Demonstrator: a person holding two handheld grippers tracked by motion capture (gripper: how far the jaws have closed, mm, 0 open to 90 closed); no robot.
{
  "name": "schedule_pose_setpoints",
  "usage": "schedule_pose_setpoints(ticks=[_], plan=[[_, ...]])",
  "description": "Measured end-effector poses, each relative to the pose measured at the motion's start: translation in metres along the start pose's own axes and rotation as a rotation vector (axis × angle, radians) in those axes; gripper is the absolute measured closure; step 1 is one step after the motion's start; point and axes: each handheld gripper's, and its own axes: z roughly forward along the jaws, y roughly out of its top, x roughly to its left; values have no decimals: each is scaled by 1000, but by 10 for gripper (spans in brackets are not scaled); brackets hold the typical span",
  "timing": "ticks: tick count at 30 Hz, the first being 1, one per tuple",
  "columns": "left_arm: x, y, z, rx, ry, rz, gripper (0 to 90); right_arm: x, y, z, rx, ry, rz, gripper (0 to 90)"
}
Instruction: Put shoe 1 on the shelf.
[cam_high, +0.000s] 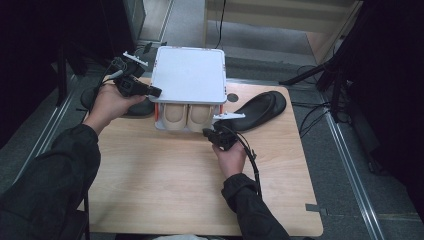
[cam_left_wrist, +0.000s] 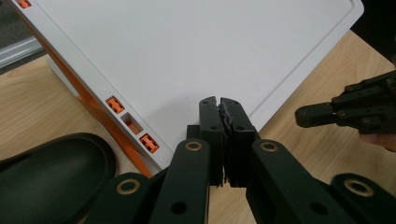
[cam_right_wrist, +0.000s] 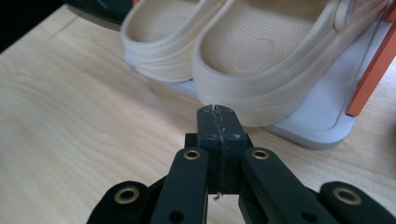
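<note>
Standing at the far middle of the desk (cam_high: 165, 185), a white shoe rack (cam_high: 189, 75) holds two beige clogs (cam_high: 187, 116) underneath, black slippers (cam_high: 262, 108) flanking it. The left hand-held gripper (cam_high: 156, 92), jaws together, touches its left edge; the right hand-held gripper (cam_high: 206, 132), jaws together and empty, sits just before the clogs.

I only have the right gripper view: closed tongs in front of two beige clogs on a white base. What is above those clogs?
Observer: A flat white shelf top covers them; it is a small two-level rack with orange side supports.
Operator: Where is the left gripper?
Observer: The left gripper sits at the rack's left edge, tongs shut, holding nothing.
Operator: Any other shoes around?
Observer: A black sandal lies on the table right of the rack, and another black sandal lies to its left.
</note>
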Motion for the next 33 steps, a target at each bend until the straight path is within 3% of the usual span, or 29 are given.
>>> schedule_pose_setpoints(ticks=[5,9,13,16,18,23,26,28,30,33], plan=[[-3,2,-2,17,0,-21,774,5,-6,-14,1,29,-21,835],[-7,1,-10,-3,23,3,662,6,-12,-22,13,89,-7,736],[-6,-3,-21,-21,31,-12,547,7,-18,-30,-2,124,-8,645],[-5,-7,-29,-34,36,-22,487,8,-23,-35,-15,151,-20,637],[-5,-9,-33,-40,40,-22,456,8,-26,-37,6,169,-37,634],[-4,-17,-45,-56,47,-41,435,8,-29,-42,7,216,-68,606],[-2,-22,-49,-52,64,-44,432,9,-31,-47,-30,215,-87,553],[0,-26,-52,-55,66,-65,428,9,-33,-51,-40,190,-107,547],[1,-29,-55,-55,66,-88,423,9,-35,-53,-30,200,-101,547],[2,-36,-58,-64,83,-85,424,6,-37,-61,-28,226,-86,546]])
